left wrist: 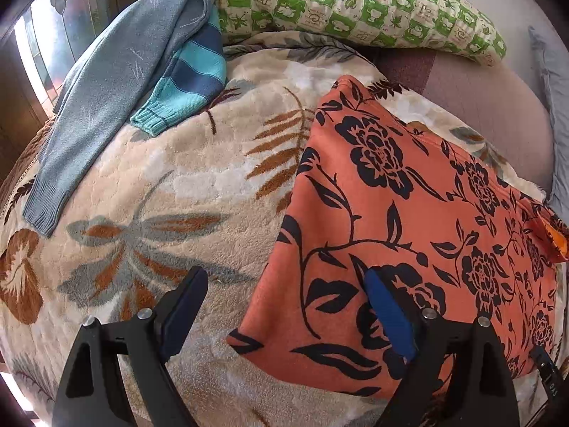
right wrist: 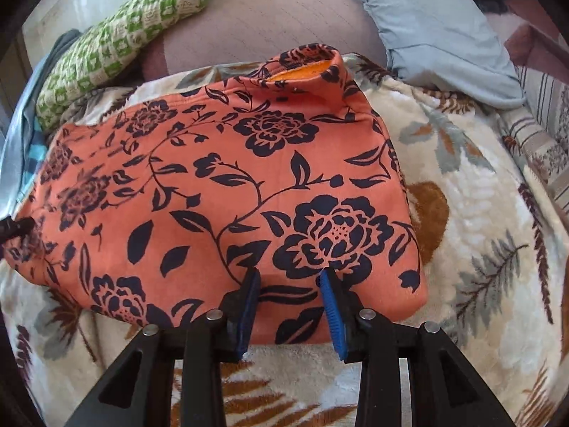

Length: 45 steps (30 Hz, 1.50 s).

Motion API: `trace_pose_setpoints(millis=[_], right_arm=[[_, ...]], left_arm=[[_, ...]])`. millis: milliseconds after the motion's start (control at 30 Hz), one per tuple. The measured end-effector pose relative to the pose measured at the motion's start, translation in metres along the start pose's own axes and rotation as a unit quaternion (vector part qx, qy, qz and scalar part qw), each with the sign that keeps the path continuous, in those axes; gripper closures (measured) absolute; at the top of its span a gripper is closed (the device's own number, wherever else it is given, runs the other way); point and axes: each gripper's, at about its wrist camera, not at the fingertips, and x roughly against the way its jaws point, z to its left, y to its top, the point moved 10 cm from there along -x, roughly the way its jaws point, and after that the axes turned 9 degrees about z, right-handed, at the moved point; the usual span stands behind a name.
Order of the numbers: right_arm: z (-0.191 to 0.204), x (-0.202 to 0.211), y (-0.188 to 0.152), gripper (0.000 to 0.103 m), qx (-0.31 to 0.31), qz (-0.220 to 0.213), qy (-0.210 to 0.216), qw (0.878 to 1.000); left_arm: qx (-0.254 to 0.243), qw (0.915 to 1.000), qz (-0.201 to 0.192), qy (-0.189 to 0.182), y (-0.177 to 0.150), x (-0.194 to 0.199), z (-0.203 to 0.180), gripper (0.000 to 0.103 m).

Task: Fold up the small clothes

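Observation:
An orange garment with a black flower print lies folded flat on a cream floral blanket; in the right wrist view its collar points away. My left gripper is open over the garment's left front corner, holding nothing. My right gripper is open, its fingertips just above the garment's near edge. The tip of the other gripper shows at the left edge.
A grey-blue sweater and a blue-striped knit lie at the back left. A green-checked pillow and a light blue pillow lie behind, on a mauve sheet.

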Motion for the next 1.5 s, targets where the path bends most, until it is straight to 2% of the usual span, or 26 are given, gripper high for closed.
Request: trace_pose_setpoints(millis=[67,167,200,233,333,400,500,567,633,700,800,933,1133,1233,1267,1300,1333,1367,1400,1433,1500], right_arm=[[-0.010,0.011,0.002,0.064,-0.064,0.007,0.092,0.994],[-0.029,0.023,0.001,0.061,-0.155,0.007,0.203,0.967],[-0.035,0.025,-0.001,0.051,-0.181,0.007,0.230,0.956],[-0.040,0.026,-0.003,0.048,-0.205,0.010,0.256,0.945],[-0.053,0.025,-0.014,0.048,-0.265,0.022,0.296,0.917],[-0.058,0.023,-0.022,0.048,-0.290,0.025,0.302,0.908],[-0.060,0.018,-0.029,0.047,-0.302,0.030,0.285,0.909],[-0.063,0.014,-0.030,0.047,-0.310,0.029,0.274,0.910],[-0.070,0.009,-0.029,0.046,-0.324,0.022,0.272,0.906],[-0.074,0.004,-0.028,0.045,-0.333,0.017,0.271,0.903],[-0.072,-0.007,-0.022,0.045,-0.338,0.016,0.283,0.897],[-0.066,-0.023,-0.015,0.044,-0.352,0.013,0.296,0.888],[-0.065,-0.027,-0.003,0.043,-0.346,-0.024,0.289,0.892],[-0.065,-0.027,0.001,0.043,-0.344,-0.038,0.288,0.893],[-0.064,-0.028,0.001,0.044,-0.341,-0.040,0.285,0.895],[-0.064,-0.028,0.002,0.047,-0.337,-0.042,0.279,0.898],[-0.064,-0.029,0.001,0.050,-0.334,-0.040,0.270,0.902],[-0.066,-0.032,0.001,0.061,-0.333,-0.037,0.261,0.905],[-0.067,-0.034,0.000,0.066,-0.335,-0.037,0.262,0.904],[-0.069,-0.035,-0.001,0.067,-0.340,-0.038,0.267,0.901],[-0.069,-0.035,-0.001,0.069,-0.339,-0.039,0.266,0.902]], left_arm=[[0.018,0.9997,-0.004,-0.015,0.001,0.010,0.005,0.012],[0.054,0.9973,-0.006,-0.049,-0.002,0.023,0.016,0.012],[0.068,0.9960,-0.006,-0.058,-0.004,0.027,0.022,0.012],[0.080,0.9945,-0.006,-0.067,-0.007,0.029,0.027,0.012],[0.116,0.9886,-0.002,-0.095,-0.018,0.032,0.041,0.012],[0.135,0.9849,0.009,-0.108,-0.029,0.026,0.047,0.012],[0.153,0.9767,0.040,-0.145,-0.045,0.013,0.045,0.012],[0.166,0.9705,0.043,-0.170,-0.047,0.011,0.041,0.012],[0.165,0.9665,0.039,-0.193,-0.044,0.012,0.034,0.012],[0.161,0.9628,0.052,-0.211,-0.043,0.007,0.023,0.012],[0.155,0.9663,0.045,-0.200,-0.040,0.005,0.013,0.010],[0.150,0.9638,0.050,-0.215,-0.036,0.001,0.000,0.009],[0.158,0.9585,0.030,-0.235,-0.024,-0.005,-0.010,0.010],[0.146,0.9597,0.016,-0.240,-0.019,-0.007,-0.020,0.010],[0.136,0.9602,0.013,-0.243,-0.017,-0.007,-0.026,0.012],[0.127,0.9598,0.008,-0.250,-0.016,-0.007,-0.031,0.027],[0.120,0.9613,0.012,-0.248,-0.016,-0.010,-0.034,0.033],[0.115,0.9653,0.010,-0.234,-0.016,-0.013,-0.033,0.041],[0.112,0.9672,0.003,-0.228,-0.015,-0.015,-0.031,0.052],[0.112,0.9677,0.001,-0.225,-0.014,-0.017,-0.029,0.057],[0.123,0.9630,0.006,-0.240,-0.012,-0.020,-0.025,0.065]])
